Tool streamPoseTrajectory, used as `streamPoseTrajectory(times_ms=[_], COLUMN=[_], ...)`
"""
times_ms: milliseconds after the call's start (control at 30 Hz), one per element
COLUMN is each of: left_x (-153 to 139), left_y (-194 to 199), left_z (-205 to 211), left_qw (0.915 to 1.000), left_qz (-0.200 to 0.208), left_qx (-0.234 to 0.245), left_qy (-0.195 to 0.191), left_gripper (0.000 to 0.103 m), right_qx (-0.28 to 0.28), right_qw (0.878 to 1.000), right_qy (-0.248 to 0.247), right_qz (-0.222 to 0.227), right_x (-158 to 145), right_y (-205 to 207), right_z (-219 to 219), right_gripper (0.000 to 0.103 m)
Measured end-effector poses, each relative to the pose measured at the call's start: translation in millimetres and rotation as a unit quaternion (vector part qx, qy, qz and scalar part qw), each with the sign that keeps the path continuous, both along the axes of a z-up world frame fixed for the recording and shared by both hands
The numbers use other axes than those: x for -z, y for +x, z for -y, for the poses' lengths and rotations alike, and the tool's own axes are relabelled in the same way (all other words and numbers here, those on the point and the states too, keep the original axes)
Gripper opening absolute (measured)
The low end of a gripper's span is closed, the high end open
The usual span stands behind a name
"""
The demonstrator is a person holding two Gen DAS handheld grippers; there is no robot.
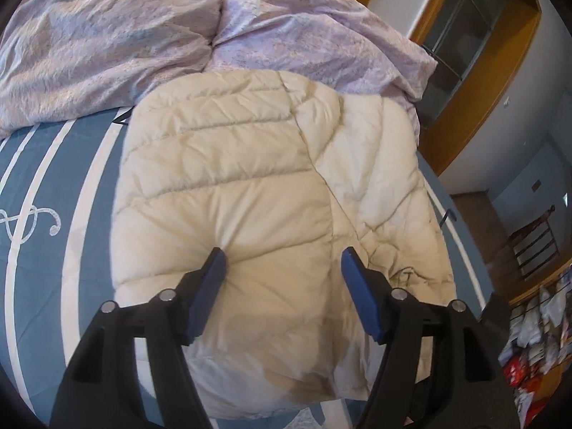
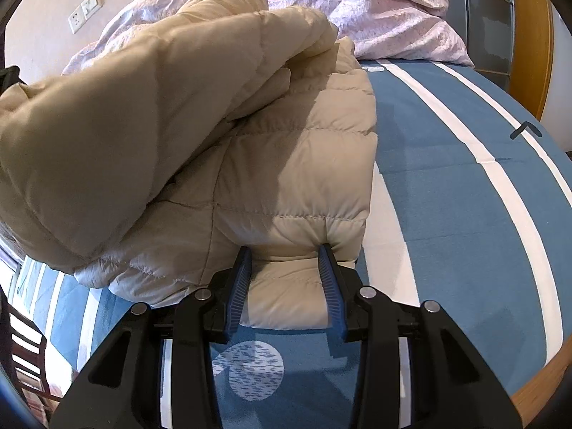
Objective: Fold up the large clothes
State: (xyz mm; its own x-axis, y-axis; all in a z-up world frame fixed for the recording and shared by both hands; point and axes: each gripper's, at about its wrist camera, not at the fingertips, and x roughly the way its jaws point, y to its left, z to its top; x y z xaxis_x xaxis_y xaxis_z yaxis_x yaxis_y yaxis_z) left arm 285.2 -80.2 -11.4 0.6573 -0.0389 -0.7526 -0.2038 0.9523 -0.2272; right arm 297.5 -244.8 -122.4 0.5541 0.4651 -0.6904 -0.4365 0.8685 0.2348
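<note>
Blue white-striped bedsheet (image 2: 447,186), rumpled lilac duvet (image 1: 107,43), wood-framed window (image 1: 464,35), wall socket (image 2: 85,10).

Your left wrist camera looks steeply down, close over the folded jacket (image 1: 250,178). Your right wrist camera faces its edge, equally near. Both views share the striped bed sheet (image 2: 447,178).

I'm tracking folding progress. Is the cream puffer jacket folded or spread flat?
Partly folded: the jacket has one section doubled over its lower layer, bulging rather than flat, on the blue striped bedsheet.
</note>
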Motion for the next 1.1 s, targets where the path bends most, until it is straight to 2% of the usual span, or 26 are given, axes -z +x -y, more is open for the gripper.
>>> streamPoseTrajectory(times_ms=[400,533,667,767,933,1100], left_x=[21.5,26.8,32.4,36.0,42.6,48.6], left_y=[12.1,14.8,18.2,20.5,26.8,30.5], left_z=[13.9,19.1,23.3,23.7,26.3,31.4], left_qw=[0.9998,0.9998,0.9997,0.9997,0.9998,0.9997], left_qz=[-0.018,-0.021,-0.021,-0.019,-0.015,-0.008], left_qx=[0.004,0.006,0.009,0.012,0.014,0.023], left_qy=[0.001,0.002,0.003,0.001,-0.004,-0.007], left_gripper=[0.069,0.070,0.072,0.073,0.075,0.077], right_qx=[-0.002,0.034,0.076,0.084,0.051,0.002], right_qw=[1.000,0.999,0.997,0.996,0.996,0.995], right_qy=[0.019,0.013,0.001,-0.001,0.020,0.053], right_qz=[-0.017,-0.010,0.009,0.038,0.074,0.084], right_x=[-1.3,-11.6,-29.7,-55.4,-98.3,-123.0], right_y=[9.5,19.0,34.7,42.0,49.6,59.3], right_z=[10.4,29.0,50.0,53.2,34.3,1.2], right_gripper=[0.041,0.041,0.041,0.041,0.041,0.035])
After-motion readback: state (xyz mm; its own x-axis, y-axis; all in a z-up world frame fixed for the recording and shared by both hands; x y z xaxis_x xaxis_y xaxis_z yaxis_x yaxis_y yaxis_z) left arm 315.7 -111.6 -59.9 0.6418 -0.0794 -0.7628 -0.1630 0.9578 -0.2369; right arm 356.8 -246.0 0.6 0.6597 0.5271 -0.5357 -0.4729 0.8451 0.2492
